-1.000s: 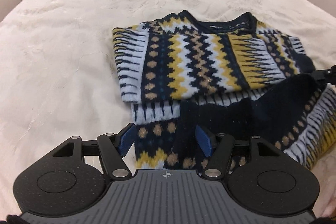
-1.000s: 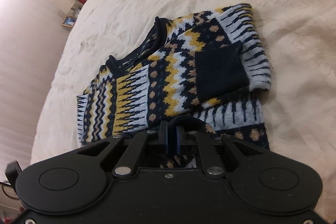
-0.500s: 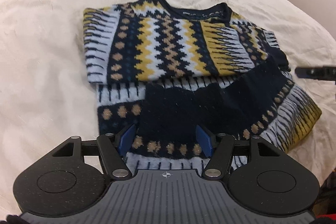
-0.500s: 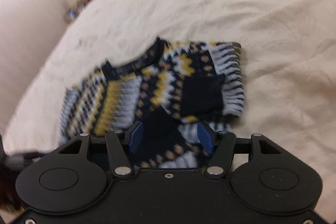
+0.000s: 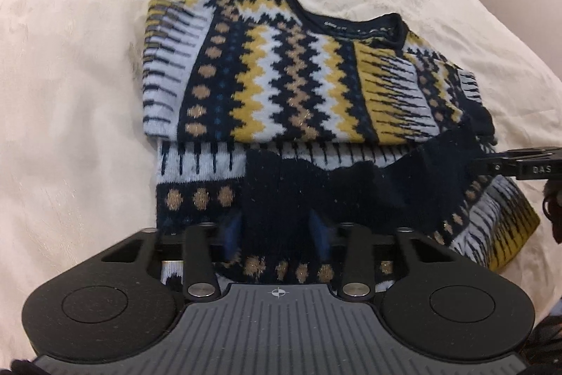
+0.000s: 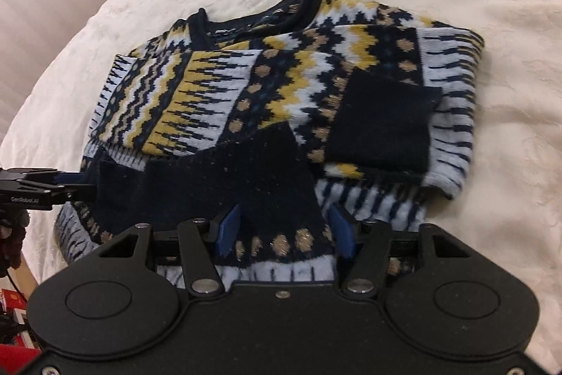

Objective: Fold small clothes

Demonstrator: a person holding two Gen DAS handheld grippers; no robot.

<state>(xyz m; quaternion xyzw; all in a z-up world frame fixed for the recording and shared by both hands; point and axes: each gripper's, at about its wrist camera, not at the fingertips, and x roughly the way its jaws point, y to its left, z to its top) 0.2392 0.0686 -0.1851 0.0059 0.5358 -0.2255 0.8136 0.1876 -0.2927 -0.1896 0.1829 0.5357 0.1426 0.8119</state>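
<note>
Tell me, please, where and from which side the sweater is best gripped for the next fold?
Probably along the near hem, from the near side, one gripper toward each end. The sweater lies flat on the bedspread, sleeves already folded in, collar far, so that hem is the free edge to lift toward the collar. Both grippers' jaws are closing with hem fabric between them.

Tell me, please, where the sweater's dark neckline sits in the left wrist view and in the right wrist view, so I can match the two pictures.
Left wrist view: the neckline lies at the sweater's far edge, above centre and slightly right.
Right wrist view: the neckline is at the far edge too, upper centre-left.
Shared landmark: the plain navy cuff lying across the near part of the sweater, in front of both grippers.
</note>
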